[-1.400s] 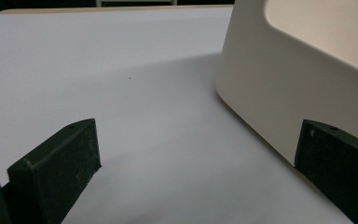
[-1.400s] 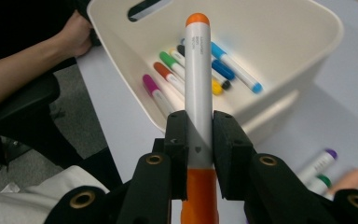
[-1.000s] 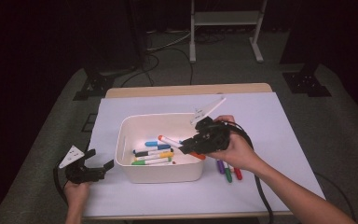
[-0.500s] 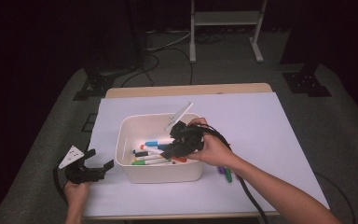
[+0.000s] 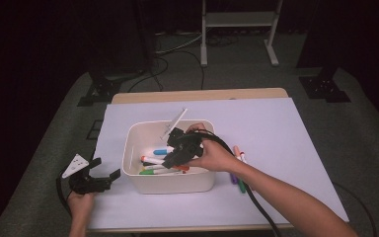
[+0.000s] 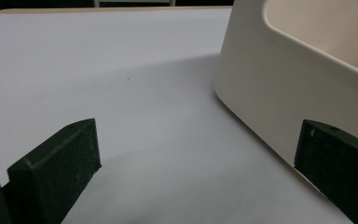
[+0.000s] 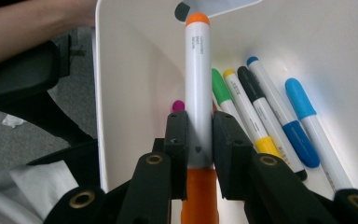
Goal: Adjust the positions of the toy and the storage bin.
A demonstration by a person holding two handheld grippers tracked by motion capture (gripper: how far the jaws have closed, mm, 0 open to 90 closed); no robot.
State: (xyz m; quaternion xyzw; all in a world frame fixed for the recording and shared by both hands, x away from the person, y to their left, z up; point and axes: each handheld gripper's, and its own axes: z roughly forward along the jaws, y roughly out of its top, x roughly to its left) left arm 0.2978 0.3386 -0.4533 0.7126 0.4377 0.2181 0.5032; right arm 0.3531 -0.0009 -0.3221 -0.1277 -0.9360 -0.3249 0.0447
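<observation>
Left gripper (image 5: 96, 178) low on the tabletop (image 5: 286, 128), jaws wide with nothing between them; in the left gripper view the cream bin (image 6: 307, 79) sits just past the right-hand jaw, white paper cover ahead of both. Right gripper (image 7: 199, 135) over the bin's inside, jaws clamped on a white marker with orange ends (image 7: 198, 93), its barrel running up from between the jaws, orange tip at the far end. Small grey print runs along the barrel, too small to read. Right of the jaws, lying in the bin: green-capped marker (image 7: 219, 86), yellow one (image 7: 242, 107), black one (image 7: 256, 95), two blue ones (image 7: 300, 100). A magenta cap (image 7: 178, 105) peeks left of the held marker. High view: loose markers (image 5: 238, 168) on the tabletop just right of the bin.
</observation>
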